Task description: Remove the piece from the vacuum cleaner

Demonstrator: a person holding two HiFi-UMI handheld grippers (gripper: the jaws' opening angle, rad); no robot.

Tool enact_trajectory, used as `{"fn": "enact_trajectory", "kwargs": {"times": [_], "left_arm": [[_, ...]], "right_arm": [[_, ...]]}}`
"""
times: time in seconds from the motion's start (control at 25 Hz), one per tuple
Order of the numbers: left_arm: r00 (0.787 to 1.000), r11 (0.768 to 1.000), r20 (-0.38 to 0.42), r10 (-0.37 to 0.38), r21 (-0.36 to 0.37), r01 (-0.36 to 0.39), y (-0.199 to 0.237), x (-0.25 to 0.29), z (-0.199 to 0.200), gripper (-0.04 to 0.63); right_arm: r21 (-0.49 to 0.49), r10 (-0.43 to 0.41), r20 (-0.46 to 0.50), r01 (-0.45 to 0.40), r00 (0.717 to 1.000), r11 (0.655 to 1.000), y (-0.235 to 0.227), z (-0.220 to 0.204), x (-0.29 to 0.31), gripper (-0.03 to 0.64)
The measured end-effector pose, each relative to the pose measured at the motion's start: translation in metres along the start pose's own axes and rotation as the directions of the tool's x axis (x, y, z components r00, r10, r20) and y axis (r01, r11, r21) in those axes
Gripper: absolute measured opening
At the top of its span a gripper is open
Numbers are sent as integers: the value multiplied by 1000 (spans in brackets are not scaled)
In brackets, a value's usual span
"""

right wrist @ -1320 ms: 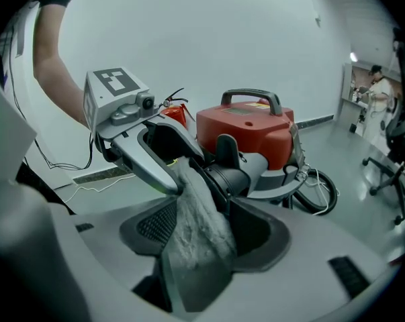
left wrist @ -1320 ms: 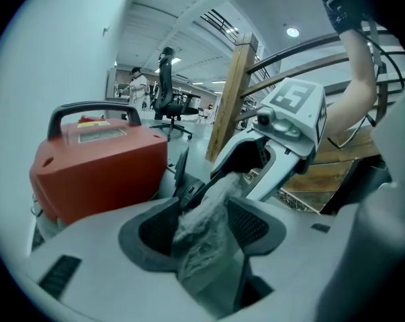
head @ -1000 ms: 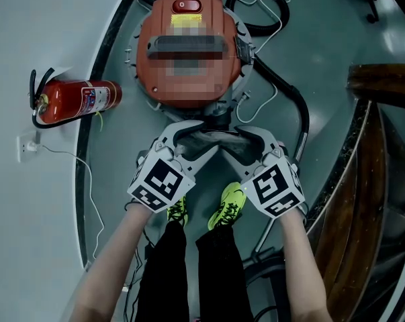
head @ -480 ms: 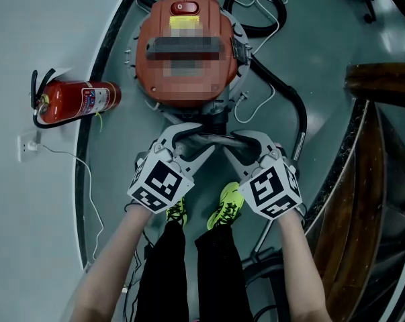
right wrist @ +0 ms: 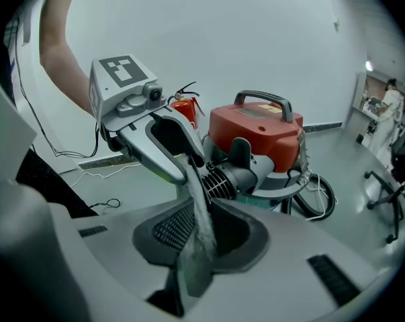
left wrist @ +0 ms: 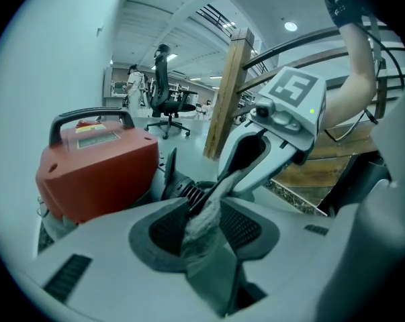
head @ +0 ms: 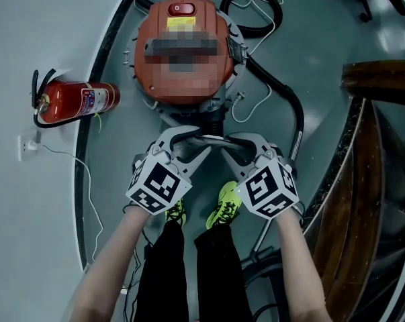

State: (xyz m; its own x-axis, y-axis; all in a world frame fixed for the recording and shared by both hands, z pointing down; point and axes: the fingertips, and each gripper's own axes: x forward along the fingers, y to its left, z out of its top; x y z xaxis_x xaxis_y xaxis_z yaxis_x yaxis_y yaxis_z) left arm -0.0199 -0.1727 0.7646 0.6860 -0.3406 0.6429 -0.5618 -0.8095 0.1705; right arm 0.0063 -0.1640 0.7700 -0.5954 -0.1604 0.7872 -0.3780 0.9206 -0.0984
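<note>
The red vacuum cleaner (head: 182, 45) stands on the floor in front of me, its black ribbed inlet (head: 213, 117) facing my grippers. A grey fabric-like piece (head: 212, 139) spans the two grippers just below that inlet. My left gripper (head: 189, 143) is shut on one end; the piece (left wrist: 209, 260) lies pinched between its pads. My right gripper (head: 234, 145) is shut on the other end, where the piece (right wrist: 195, 267) hangs between its jaws. Both jaws have just been closing on the piece. Each gripper view shows the other gripper, the right (left wrist: 219, 180) and the left (right wrist: 189, 163), clamped on the strip.
A red fire extinguisher (head: 78, 100) lies left of the vacuum. A black hose (head: 283, 92) and white cables curl to its right. A wooden stair rail (head: 370, 153) runs along the right. My yellow shoes (head: 226, 203) are right below the grippers. Office chairs (left wrist: 165, 102) stand far behind.
The two grippers have drawn closer together and their jaws have narrowed. The grey piece, spread wide between them a second ago, is now bunched into a narrow strip.
</note>
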Motion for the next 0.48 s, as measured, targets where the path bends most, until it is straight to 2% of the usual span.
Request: {"fn": "enact_trajectory", "kwargs": {"times": [0.48], "left_arm": [[1000,1000,-6,-3,7,3,-11,-10,-1,147]], "right_arm": [[-3,15,3,-15,1000,1000,12,1,-7,77]]}}
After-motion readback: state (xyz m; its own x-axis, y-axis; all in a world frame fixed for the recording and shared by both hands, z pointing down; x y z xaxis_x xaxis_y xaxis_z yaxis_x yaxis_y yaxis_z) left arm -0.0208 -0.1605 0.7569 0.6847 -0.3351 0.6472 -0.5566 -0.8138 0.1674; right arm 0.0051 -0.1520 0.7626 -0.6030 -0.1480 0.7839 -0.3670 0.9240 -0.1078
